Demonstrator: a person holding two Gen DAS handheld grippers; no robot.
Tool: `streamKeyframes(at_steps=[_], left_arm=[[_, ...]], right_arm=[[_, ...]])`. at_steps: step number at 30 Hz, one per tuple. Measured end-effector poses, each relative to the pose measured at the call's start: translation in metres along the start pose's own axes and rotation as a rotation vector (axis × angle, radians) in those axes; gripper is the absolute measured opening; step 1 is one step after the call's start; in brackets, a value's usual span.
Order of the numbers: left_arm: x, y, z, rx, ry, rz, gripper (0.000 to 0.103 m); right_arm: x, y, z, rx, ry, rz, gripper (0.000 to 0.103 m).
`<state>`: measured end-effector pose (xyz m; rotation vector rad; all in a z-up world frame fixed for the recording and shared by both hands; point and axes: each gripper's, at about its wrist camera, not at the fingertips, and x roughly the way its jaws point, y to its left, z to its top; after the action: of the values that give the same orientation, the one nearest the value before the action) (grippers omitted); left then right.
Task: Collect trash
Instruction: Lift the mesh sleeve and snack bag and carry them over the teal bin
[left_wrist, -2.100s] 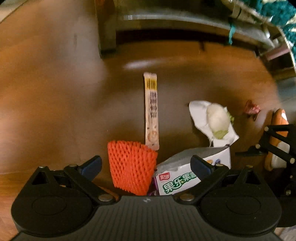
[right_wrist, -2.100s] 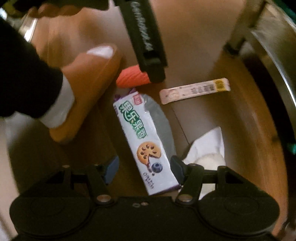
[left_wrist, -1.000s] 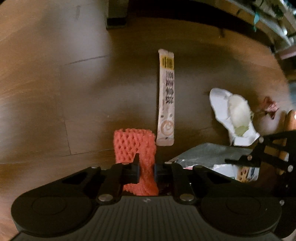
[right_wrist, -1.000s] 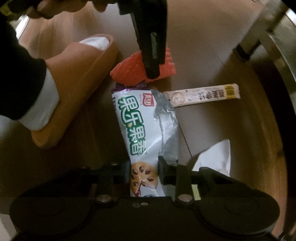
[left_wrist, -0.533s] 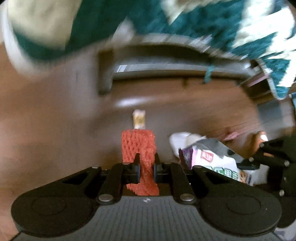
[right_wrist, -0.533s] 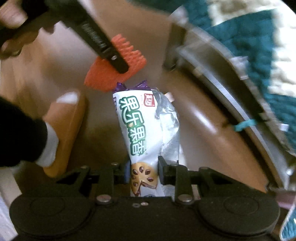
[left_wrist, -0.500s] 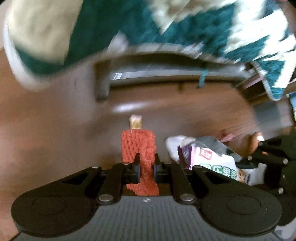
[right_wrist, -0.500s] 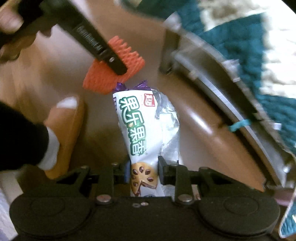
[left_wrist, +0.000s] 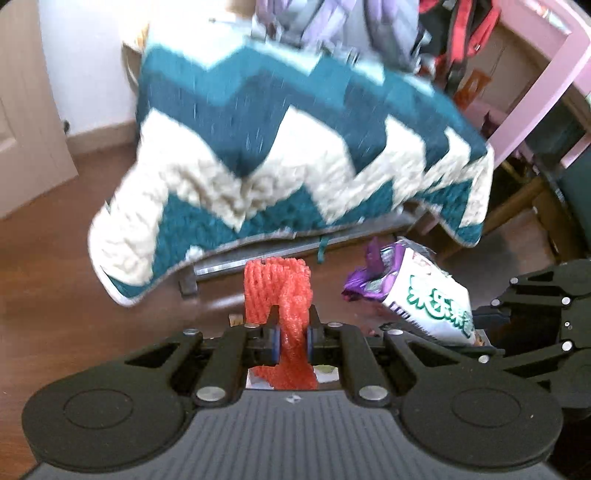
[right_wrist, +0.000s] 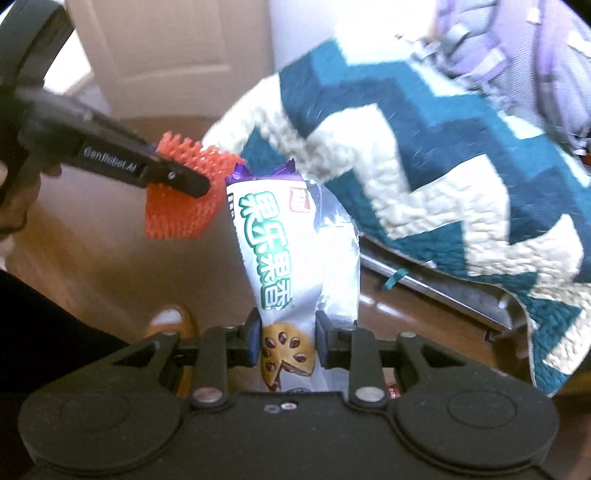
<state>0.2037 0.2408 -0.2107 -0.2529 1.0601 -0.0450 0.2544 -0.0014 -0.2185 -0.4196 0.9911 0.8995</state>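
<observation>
- Hanging over the edge of a metal-framed seat, a teal and cream zigzag blanket (left_wrist: 295, 155) fills the background above the wooden floor (left_wrist: 55, 280).
- Clamped on the lower end of a white snack bag (right_wrist: 291, 266) with green lettering, the right gripper (right_wrist: 288, 341) has its jaws partly closed; the bag stands up from between the pads, its purple crimped end on top, clear of the floor.
- Pinched nearly closed, the left gripper (left_wrist: 291, 336) grasps an orange foam net sleeve (left_wrist: 279, 295), which sticks up past the fingertips and hangs a little below them.
- Seen from the right wrist, the sleeve sits just left of the bag's top.
</observation>
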Motion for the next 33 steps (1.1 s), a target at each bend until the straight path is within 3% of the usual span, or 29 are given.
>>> streamKeyframes(at_steps=[9, 17, 26, 33], left_arm=[[-0.1, -0.062, 0.024, 0.059, -0.137, 0.018, 0.012], [-0.162, -0.148, 0.049, 0.157, -0.264, -0.016, 0.012], [-0.203, -0.279, 0.092, 0.285, -0.401, -0.132, 0.012], [-0.214, -0.389, 0.113, 0.39, -0.45, -0.267, 0.012]], right_arm=[[-0.139, -0.037, -0.002, 0.049, -0.163, -0.054, 0.027], [-0.254, -0.077, -0.011, 0.103, -0.32, -0.144, 0.027], [-0.363, -0.137, -0.04, 0.202, -0.46, -0.311, 0.027], [-0.431, -0.192, -0.066, 0.287, -0.542, -0.477, 0.027]])
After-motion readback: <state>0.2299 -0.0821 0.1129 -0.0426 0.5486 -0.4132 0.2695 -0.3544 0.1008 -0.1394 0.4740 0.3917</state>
